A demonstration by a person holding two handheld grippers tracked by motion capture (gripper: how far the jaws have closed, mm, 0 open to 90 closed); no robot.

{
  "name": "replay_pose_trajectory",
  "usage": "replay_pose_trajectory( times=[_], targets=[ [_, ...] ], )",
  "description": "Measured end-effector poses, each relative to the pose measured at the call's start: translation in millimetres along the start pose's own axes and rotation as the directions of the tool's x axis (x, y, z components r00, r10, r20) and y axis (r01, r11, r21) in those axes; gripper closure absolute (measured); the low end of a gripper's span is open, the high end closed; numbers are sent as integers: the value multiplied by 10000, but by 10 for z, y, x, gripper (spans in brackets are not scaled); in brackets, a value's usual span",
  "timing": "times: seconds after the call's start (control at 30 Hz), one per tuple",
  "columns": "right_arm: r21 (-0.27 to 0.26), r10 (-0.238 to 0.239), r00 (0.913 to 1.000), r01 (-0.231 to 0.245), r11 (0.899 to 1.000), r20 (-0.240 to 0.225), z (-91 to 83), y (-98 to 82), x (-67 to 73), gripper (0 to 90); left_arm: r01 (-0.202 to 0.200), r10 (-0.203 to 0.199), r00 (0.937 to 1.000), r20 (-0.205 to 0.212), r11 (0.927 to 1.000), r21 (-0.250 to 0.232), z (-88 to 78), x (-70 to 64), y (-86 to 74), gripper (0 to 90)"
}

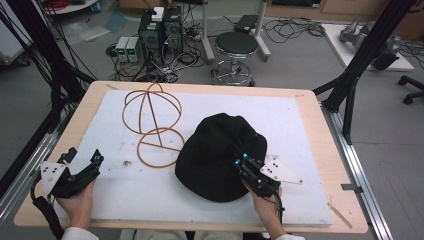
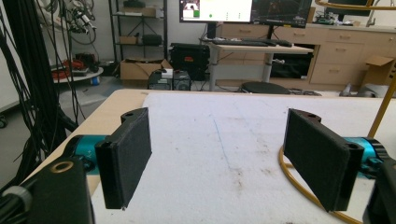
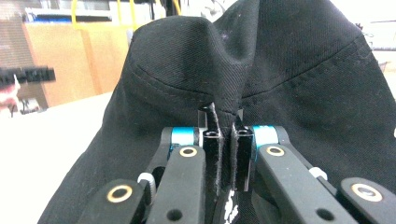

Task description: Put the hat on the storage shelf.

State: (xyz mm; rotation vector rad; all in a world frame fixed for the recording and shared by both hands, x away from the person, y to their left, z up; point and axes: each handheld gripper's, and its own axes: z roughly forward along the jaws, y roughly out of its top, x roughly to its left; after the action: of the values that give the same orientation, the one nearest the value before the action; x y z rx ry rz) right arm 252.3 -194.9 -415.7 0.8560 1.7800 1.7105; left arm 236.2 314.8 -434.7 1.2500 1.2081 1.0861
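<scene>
The right gripper (image 1: 241, 161) is clenched on a fold of the black cap (image 1: 220, 150), which lies in the middle of the white mat (image 1: 300, 130), just beside the orange wire stand (image 1: 152, 125). In the right gripper view the jaws are pressed together with the cloth pinched between them, so the fabric rises in a small ridge; this hold seems meant for lifting or dragging the cap. The left gripper (image 1: 85, 159) rests at the left edge of the mat, well apart from the cap, with its jaws spread wide and nothing between them, probably waiting to help.
</scene>
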Motion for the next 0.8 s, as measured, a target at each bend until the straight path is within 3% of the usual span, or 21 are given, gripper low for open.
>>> replay_pose_trajectory(
  times=[0.23, 0.57, 0.73, 0.8],
  targets=[
    [-707, 59, 9997, -75, 9975, -235, -25, 136, -35, 872, 31, -31, 10000, 42, 10000, 5, 5, -10, -5, 237],
    [-1729, -17, 9990, -60, 9849, -447, -135, 369, -83, 871, 7, -7, 10000, 97, 10000, 49, 25, -23, -16, 237],
    [-2218, -115, 9987, 2, 9751, -499, -175, 467, -113, 871, -50, 50, 10000, 5, 10000, 82, 28, -9, -21, 237],
    [-2585, -165, 9975, -19, 9660, -691, -184, 510, -130, 871, -50, 50, 10000, -27, 10000, 80, 31, -6, -23, 237]
  ],
)
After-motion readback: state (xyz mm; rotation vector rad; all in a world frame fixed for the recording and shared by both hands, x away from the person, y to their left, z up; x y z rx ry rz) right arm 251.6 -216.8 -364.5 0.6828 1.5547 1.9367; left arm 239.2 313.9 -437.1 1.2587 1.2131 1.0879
